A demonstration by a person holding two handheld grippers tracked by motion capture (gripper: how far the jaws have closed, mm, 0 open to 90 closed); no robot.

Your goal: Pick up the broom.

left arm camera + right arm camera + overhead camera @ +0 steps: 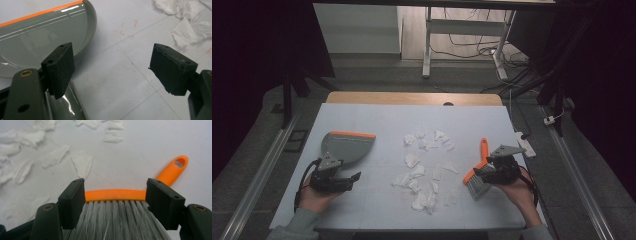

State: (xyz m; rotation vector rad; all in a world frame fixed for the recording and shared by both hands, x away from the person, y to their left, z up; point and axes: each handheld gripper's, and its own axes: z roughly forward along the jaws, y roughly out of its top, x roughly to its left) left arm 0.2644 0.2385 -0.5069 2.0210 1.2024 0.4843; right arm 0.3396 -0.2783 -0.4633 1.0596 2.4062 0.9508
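Note:
A grey dustpan [347, 145] with an orange front lip lies on the white table top at the left. My left gripper [352, 181] sits just behind it, open, with nothing between its pads. In the left gripper view the pan [37, 37] lies ahead on the left, and its handle runs under the left jaw of my left gripper [122, 67]. My right gripper [479, 175] is shut on the head of a hand brush [483, 150], which has an orange handle and grey bristles. In the right gripper view my right gripper [115, 197] has its pads against both ends of the orange brush [172, 170] head.
Several torn white paper scraps [424, 170] are scattered over the middle of the table top [377, 115], between the pan and the brush. Some scraps [190, 27] lie ahead and right of the left jaws. Other scraps [52, 157] lie ahead and left of the brush. A wooden edge runs along the far side.

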